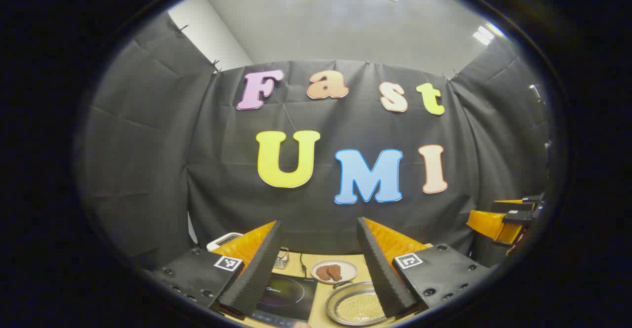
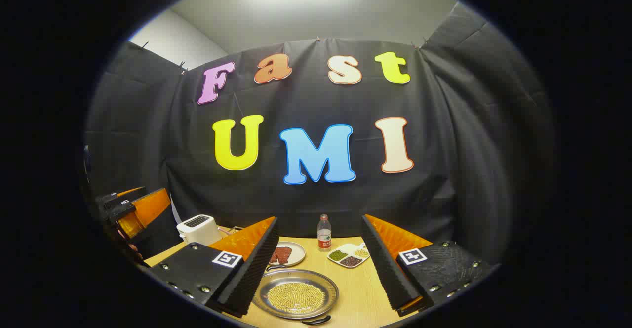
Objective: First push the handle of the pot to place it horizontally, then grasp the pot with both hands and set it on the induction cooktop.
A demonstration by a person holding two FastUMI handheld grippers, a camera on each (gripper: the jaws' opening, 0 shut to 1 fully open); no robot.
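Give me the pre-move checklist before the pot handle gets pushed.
1. Left tongs open and empty: ok.
2. Right tongs open and empty: ok.
3. Pot on the table, holding yellow grains: ok.
4. Pot handle located, at the near rim: ok; its exact angle: cannot tell.
5. Induction cooktop bare on top: ok.
6. Plate of meat and bottle clear of the pot's path: cannot tell.

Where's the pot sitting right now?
The pot sits on the wooden table between the right tool's open fingers in the right gripper view, just in front of the plate of meat; the induction cooktop lies to its left.
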